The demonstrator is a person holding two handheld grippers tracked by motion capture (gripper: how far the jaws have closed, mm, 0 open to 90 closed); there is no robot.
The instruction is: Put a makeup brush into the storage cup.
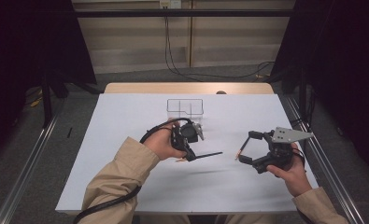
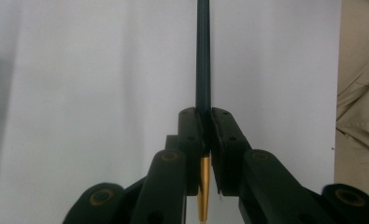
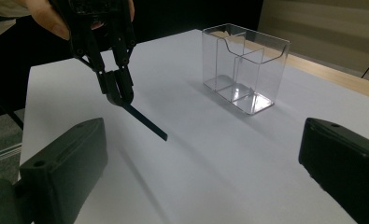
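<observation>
- Left forearm in a tan sleeve comes in from the lower edge, angled up and to the right.
- Left hand (image 1: pixel 162 143) wraps the left gripper (image 1: pixel 189 154) body; cable loops back along the sleeve.
- Left gripper fingers (image 2: pixel 191 135) pressed together, clamped on a thin dark stick, held above the worktop.
- Right hand (image 1: pixel 292 173) grips the right gripper (image 1: pixel 244 148) from below, pointing left.
- Right gripper fingers (image 3: pixel 65 163) spread wide, nothing between them.

My counter (image 1: pixel 126 186) is white on top with a wooden far edge. Beyond it I see a grey floor (image 1: pixel 140 74), a pale panelled wall (image 1: pixel 135 37) with black cables (image 1: pixel 173 65) hanging down, and dark curtains (image 1: pixel 350 70) at both sides.
</observation>
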